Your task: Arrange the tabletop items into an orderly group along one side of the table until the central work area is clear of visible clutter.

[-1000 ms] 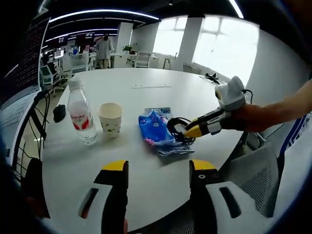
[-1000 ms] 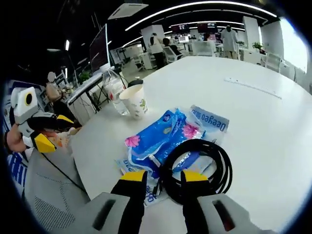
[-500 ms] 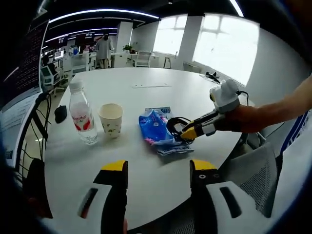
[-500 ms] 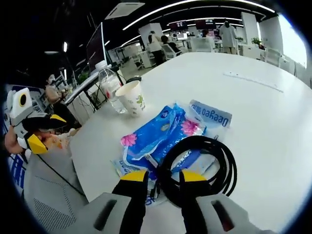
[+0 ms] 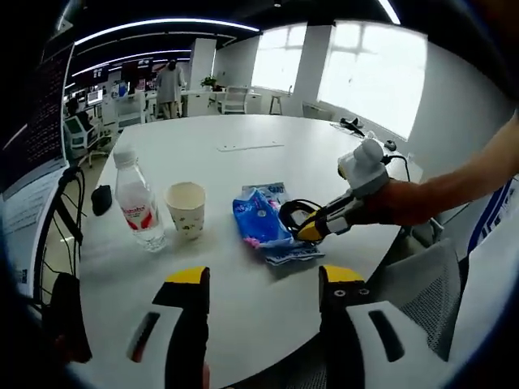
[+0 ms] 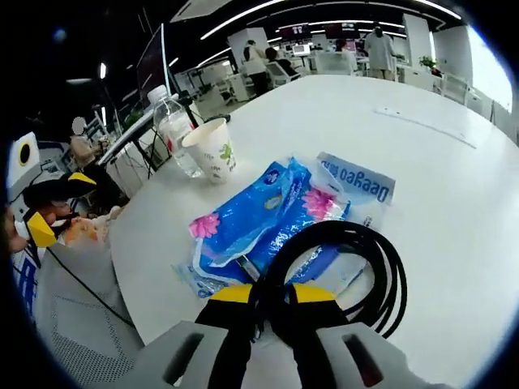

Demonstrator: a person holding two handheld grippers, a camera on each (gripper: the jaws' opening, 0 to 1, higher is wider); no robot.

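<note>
Closing since a moment ago, the right gripper point(image 6: 263, 296) pinches the coiled black cable point(image 6: 340, 271) atop the blue tissue packet point(image 6: 259, 215); left gripper point(image 5: 261, 279) hovers near, jaws spread, holding nothing.

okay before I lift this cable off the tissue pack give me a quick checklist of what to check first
1. Right gripper closed on the black cable: ok, its jaws pinch the near side of the coil.
2. Whole coil caught: cannot tell, the loops are loose and only one spot is pinched.
3. Cable free of the blue tissue pack: not ok, the coil lies on top of it, so the pack may drag.
4. Paper cup and water bottle out of the way: ok, both stand upright, off to the side of the pack.
5. Left gripper free to help: ok, open, holding nothing, back at the near table edge.
</note>
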